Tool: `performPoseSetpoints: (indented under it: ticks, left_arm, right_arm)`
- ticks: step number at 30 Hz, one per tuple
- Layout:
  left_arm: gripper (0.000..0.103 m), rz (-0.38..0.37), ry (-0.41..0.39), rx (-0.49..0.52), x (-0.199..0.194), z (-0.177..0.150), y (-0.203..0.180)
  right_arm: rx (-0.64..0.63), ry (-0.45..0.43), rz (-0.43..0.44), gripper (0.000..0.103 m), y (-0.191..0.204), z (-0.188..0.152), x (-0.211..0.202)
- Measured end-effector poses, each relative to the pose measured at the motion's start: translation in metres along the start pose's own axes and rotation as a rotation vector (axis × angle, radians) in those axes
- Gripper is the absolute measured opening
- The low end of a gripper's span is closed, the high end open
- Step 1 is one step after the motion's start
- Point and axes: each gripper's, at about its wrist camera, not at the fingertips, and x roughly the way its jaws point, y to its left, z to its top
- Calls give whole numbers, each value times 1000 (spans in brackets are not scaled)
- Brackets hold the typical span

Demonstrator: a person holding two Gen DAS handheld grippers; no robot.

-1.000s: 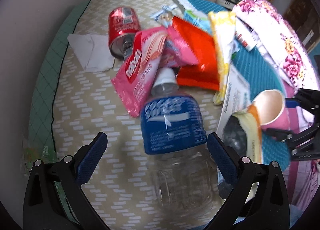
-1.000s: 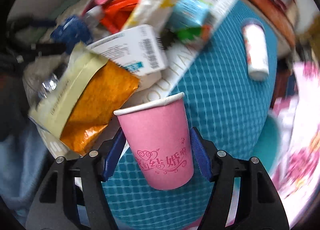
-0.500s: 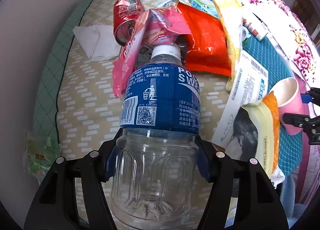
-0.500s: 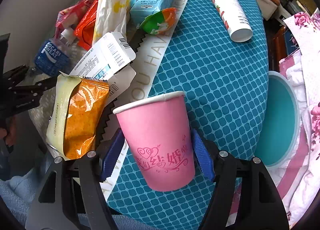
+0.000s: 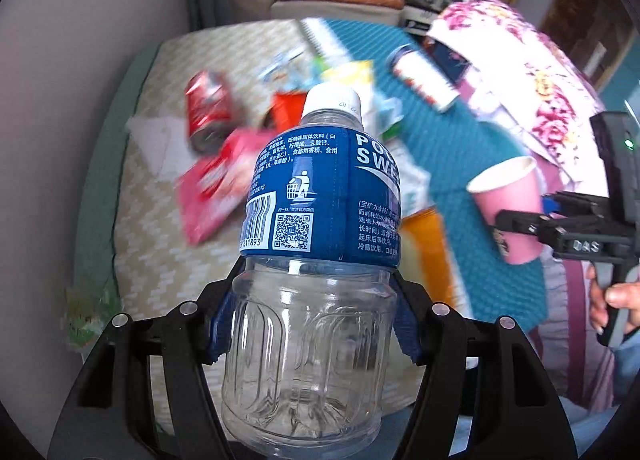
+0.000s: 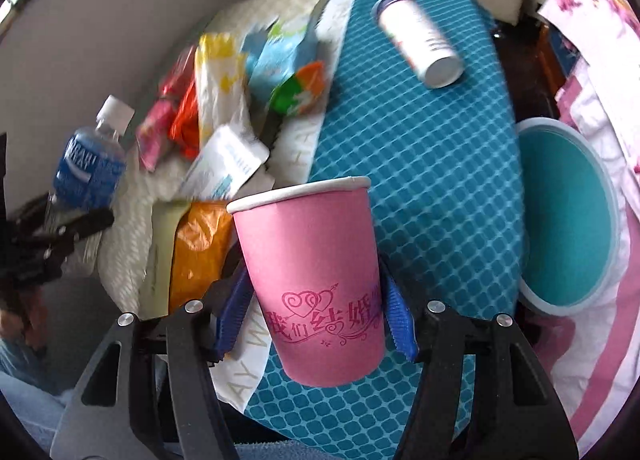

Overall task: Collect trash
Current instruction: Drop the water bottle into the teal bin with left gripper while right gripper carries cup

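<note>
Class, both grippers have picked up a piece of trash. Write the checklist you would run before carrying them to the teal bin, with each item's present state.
1. Left gripper closed on the clear plastic bottle with the blue label: ok, pads press its sides.
2. Bottle cap on: ok, the white cap is in place.
3. Right gripper closed on the pink paper cup: ok; its jaws have just been closing on it.
4. Cup empty: cannot tell, its inside is hidden.
5. Round teal bin open and within sight: ok.
6. Both items clear of the wrappers: ok, each looks lifted off the pile.
</note>
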Motion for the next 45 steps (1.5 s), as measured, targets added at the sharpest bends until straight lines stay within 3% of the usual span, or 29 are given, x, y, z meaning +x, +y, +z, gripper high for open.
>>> performPoseSetpoints:
  ticks: [8,14,18,31,45]
  left_arm:
    - [65,-67,-10,165,10,38,-88]
    - [65,-125,48,314,59,71,-173]
    - [65,-158,114,339,100,86,-212]
    - [66,-174,217,507,163,96,-309]
    - [74,-169,202,508,173,93,-305]
  right_arm:
    - [227,-199,-42,58,-83,-6,-64]
    - [412,-344,-116,58,-151,-25,-96]
    - [500,-412,-151,58,-181,-37,-105]
    - [650,-408,-169,58,-247,-65,-96]
    - [658,-374,-167,58,-254,-61,-85]
